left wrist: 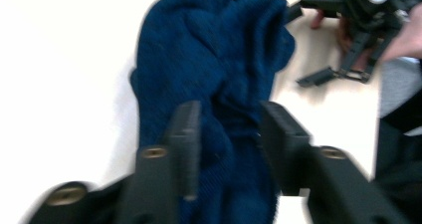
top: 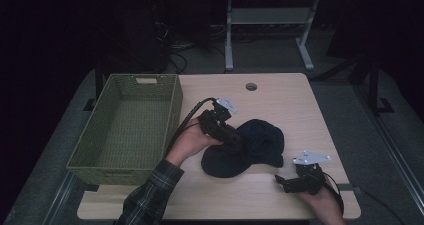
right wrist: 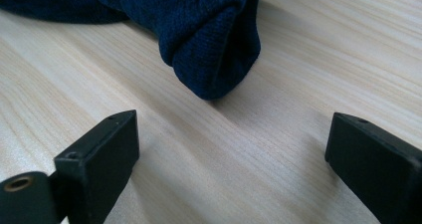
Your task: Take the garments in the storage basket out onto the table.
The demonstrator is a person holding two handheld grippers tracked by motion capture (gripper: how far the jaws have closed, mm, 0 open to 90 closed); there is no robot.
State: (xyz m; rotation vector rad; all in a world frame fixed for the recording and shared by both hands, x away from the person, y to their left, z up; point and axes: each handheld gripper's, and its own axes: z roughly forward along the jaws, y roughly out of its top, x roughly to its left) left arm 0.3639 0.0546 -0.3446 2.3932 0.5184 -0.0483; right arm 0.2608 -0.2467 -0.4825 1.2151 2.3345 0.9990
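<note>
Dark navy knit cloth [top: 250, 147], olive-green woven basket [top: 125, 130], pale wood-grain table [top: 280, 100], plaid sleeve [top: 150, 197]

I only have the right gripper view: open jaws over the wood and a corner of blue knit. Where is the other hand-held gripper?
Observer: The left hand-held gripper is on the dark blue knit cloth, and a fold appears pinched between its jaws.
Operator: Is there anywhere to drop it?
Observer: A green woven basket stands at the left of the table, with nothing in it.
Operator: Where does my gripper sit on the table?
Observer: The right hand-held gripper is near the front right corner, apart from the cloth.
</note>
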